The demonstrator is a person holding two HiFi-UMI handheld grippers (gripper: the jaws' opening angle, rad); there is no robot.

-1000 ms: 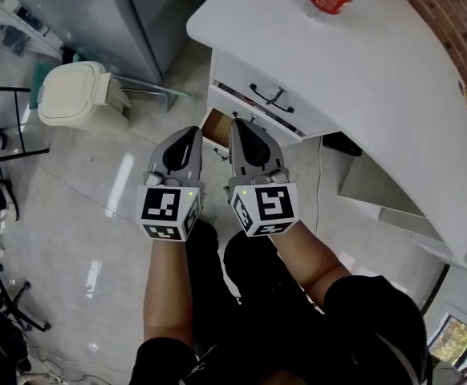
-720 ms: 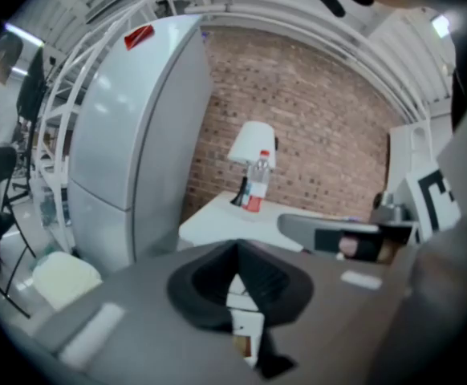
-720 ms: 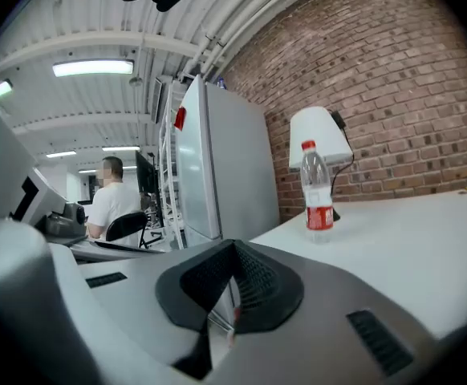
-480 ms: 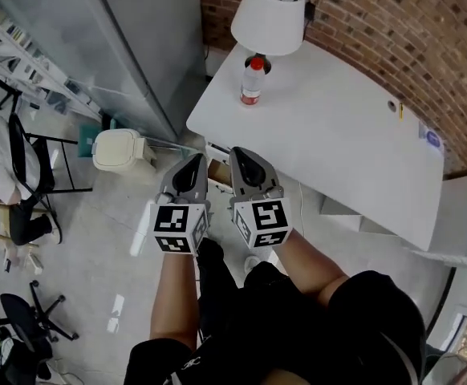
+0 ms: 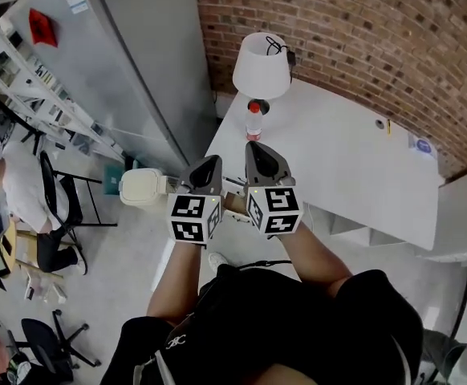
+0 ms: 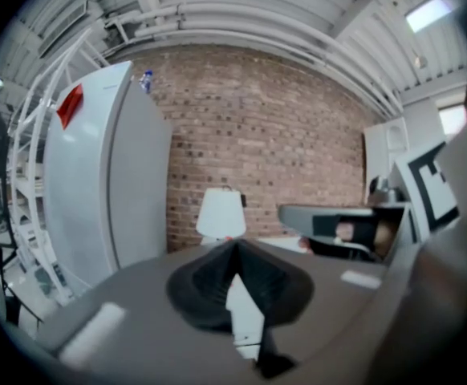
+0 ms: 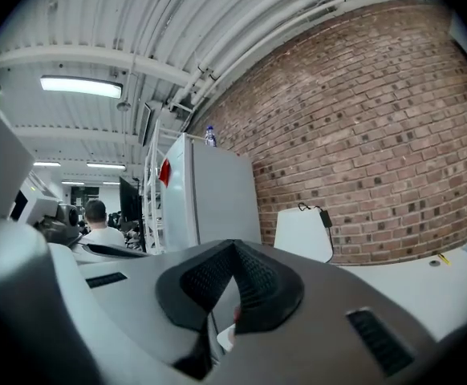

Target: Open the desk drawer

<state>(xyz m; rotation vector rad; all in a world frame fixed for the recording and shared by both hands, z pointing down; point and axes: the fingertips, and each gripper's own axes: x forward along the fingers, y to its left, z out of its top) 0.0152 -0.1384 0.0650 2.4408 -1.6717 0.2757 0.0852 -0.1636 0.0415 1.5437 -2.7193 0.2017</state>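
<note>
The white desk (image 5: 338, 155) stands against the brick wall, with a white lamp (image 5: 261, 64) and a red-capped bottle (image 5: 253, 119) at its far left corner. Its drawer fronts on the near-left side are hidden behind my grippers. My left gripper (image 5: 211, 161) and right gripper (image 5: 256, 146) are held side by side in the air over the desk's left edge. Both are shut with nothing in them. In the left gripper view the left gripper (image 6: 235, 244) points at the lamp (image 6: 220, 213). In the right gripper view the right gripper (image 7: 233, 245) points toward the lamp (image 7: 304, 233) and the desk top (image 7: 414, 277).
A tall grey fridge (image 5: 133, 70) stands left of the desk, with a white lidded bin (image 5: 141, 187) on the floor beside it. A seated person (image 5: 21, 191), chairs and metal shelving fill the far left. A white shelf unit (image 5: 462, 215) adjoins the desk on the right.
The head view has pulled up and back from the desk. Both grippers have risen from drawer height to the desk's edge. The drawers seen a second ago are now covered by them.
</note>
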